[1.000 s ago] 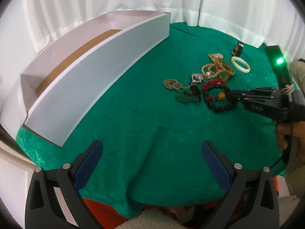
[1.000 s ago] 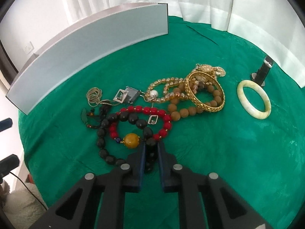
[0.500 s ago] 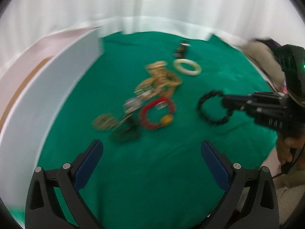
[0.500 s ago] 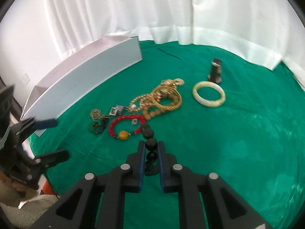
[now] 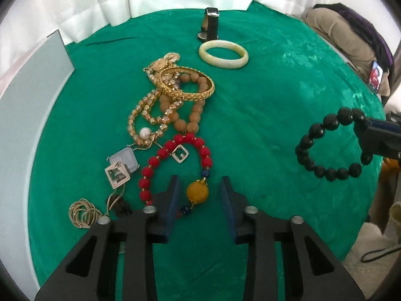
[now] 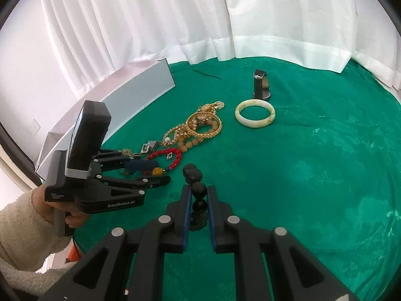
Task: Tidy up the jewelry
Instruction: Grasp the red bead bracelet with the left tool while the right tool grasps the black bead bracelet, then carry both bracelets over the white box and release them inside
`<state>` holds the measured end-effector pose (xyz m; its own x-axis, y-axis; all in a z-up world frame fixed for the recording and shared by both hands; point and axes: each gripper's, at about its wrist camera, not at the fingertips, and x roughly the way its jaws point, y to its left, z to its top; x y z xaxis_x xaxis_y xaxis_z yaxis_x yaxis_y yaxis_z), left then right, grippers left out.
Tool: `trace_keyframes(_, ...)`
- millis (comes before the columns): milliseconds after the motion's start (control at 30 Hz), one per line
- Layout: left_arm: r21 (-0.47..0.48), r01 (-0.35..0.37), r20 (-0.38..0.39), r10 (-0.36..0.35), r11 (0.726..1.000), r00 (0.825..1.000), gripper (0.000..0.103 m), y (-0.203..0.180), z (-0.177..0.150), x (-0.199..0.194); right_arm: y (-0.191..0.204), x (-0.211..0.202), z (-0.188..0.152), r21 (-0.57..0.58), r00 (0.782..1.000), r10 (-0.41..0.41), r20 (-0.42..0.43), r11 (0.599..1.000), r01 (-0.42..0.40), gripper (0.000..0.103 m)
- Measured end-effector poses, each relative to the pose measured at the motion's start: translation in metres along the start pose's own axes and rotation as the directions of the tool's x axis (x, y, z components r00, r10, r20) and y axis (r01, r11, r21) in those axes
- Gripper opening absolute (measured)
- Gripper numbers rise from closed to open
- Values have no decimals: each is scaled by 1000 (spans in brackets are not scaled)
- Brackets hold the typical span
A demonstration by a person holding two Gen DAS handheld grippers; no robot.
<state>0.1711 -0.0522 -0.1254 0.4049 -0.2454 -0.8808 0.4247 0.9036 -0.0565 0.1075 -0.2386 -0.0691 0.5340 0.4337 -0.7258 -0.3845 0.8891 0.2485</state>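
- My right gripper (image 6: pixel 198 198) is clamped on the black bead bracelet (image 5: pixel 328 145). A sec ago that bracelet lay in the heap w/ the rest; now it hangs clear of the green cloth (image 5: pixel 263 100), at the right edge of the left-wrist view.
- So one piece is out of the tangle; I reckon its next stop is the white box (image 6: pixel 140 92), upper left of the right-wrist view.
- My left gripper (image 5: pixel 199 193) was wide apart a sec ago and its jaws have just been closing. The yellow bead (image 5: pixel 197 192) of the red bead bracelet (image 5: pixel 175 160) sits between them, but I see gaps on both sides, so no grip yet.
- Left gripper has swung over from the box side to the heap and points steeply down at it, low center of its own view.
- Right gripper tilts down too, lifted off the cloth, beads stacked between the pads.
- Untouched: gold bangle (image 5: pixel 186 84), tan beads (image 5: pixel 193 115), pale bangle (image 5: pixel 223 54), watch (image 5: pixel 211 23) at upper center.
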Motion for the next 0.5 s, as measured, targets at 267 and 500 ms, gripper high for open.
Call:
trace_keyframes(267,-144,139,78,-129,980,989,16,18,-10,-37,-4,-15,0,24,999,10,36,1000,-11,13)
trace_keyframes(500,-190,207,150,-180,960,972,16,20,-26,-77,-4,-19,3,30,999,21,46,999,-23,13)
